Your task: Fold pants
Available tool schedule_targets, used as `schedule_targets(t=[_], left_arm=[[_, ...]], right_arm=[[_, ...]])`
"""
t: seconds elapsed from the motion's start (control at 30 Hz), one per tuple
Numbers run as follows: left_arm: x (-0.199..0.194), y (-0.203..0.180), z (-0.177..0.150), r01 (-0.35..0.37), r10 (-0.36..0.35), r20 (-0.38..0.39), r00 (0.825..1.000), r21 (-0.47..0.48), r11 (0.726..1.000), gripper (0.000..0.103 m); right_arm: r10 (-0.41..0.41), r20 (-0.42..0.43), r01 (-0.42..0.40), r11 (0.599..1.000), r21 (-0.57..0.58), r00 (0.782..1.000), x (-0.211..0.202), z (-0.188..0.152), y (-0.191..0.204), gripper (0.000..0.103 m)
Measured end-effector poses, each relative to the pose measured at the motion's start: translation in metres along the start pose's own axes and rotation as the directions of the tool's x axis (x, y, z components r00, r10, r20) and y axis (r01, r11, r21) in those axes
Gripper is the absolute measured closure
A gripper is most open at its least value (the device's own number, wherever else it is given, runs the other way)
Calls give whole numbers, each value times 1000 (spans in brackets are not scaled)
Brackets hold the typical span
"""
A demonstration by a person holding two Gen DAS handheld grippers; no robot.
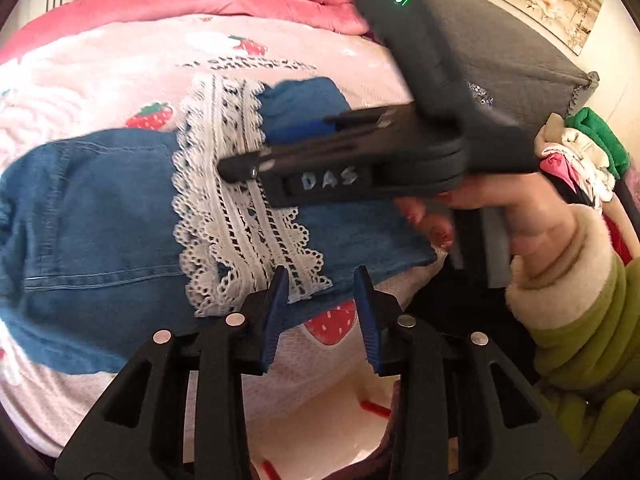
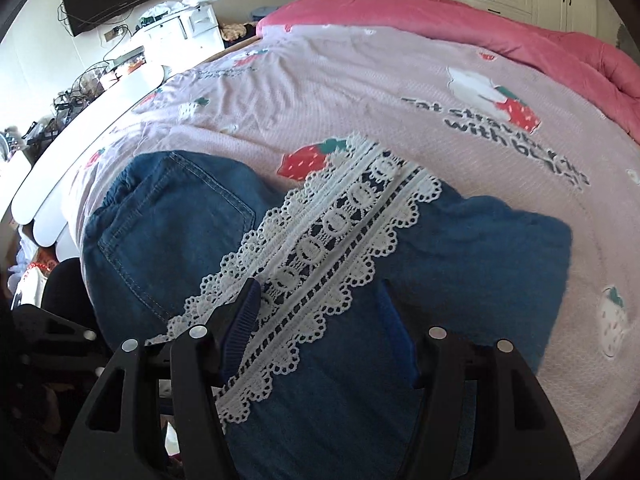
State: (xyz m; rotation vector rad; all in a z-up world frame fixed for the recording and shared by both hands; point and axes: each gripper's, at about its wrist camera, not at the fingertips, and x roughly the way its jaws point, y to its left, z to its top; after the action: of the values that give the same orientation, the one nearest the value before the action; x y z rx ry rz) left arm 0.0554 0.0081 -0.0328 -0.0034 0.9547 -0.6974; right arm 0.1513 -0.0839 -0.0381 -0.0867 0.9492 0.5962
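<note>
Denim pants (image 2: 192, 240) with white lace band (image 2: 332, 248) are lying folded on the pink strawberry bedsheet (image 2: 320, 92). Left gripper (image 1: 320, 276) is hovering at the pants' near edge, jaws partly open, gripping nothing. Right gripper (image 2: 316, 296) is poised over the lace, jaws wide, holding nothing.

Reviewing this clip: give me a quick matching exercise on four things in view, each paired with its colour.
1 pants
2 lace band
3 quilt
4 sleeve

A green
B white
C blue denim
D plain pink-red

Pairs: 1-C, 2-B, 3-D, 4-A
</note>
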Motion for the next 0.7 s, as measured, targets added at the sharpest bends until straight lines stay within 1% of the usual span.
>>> schedule_targets(t=[0.1, 0.17, 0.27, 0.33, 0.4, 0.43, 0.5, 0.57, 0.6, 0.63, 0.7], left_arm=[[7, 9, -4, 13, -15, -35, 999, -40, 999, 77], [11, 14, -8, 19, -21, -43, 999, -56, 998, 77], [7, 13, -8, 18, -20, -36, 999, -55, 998, 77], [-1, 10, -8, 12, -13, -17, 1000, -54, 998, 77], [-5, 7, -7, -7, 7, 0, 1000, -51, 999, 75], [-10, 7, -7, -17, 18, 11, 1000, -54, 998, 66], [-24, 7, -10, -76, 79, 43, 996, -65, 995, 49], [-41, 13, -14, -138, 143, 72, 987, -78, 987, 48], [-48, 18, -13, -144, 152, 82, 985, -92, 985, 46], [-56, 24, -15, -159, 170, 94, 981, -115, 981, 42], [-67, 31, -17, -207, 224, 107, 969, -149, 967, 34]], right_arm=[[17, -13, -17, 1000, 24, 1000, 6, 1, -4, 44], [18, -16, -18, 1000, 20, 1000, 8, 1, -4, 44], [26, -3, -26, 999, 34, 1000, 0, 2, -4, 44], [45, 20, -46, 998, 43, 999, -9, 5, -4, 44], [59, 54, -61, 998, 24, 997, -22, 8, 2, 44], [61, 67, -63, 998, 13, 996, -28, 10, 6, 43], [62, 99, -63, 998, 1, 993, -40, 14, 11, 39], [62, 121, -62, 998, -8, 991, -50, 18, 17, 39], [68, 132, -66, 998, -17, 989, -55, 19, 20, 38], [75, 143, -72, 997, -24, 987, -60, 21, 24, 37], [83, 159, -79, 996, -34, 984, -65, 25, 31, 30]])
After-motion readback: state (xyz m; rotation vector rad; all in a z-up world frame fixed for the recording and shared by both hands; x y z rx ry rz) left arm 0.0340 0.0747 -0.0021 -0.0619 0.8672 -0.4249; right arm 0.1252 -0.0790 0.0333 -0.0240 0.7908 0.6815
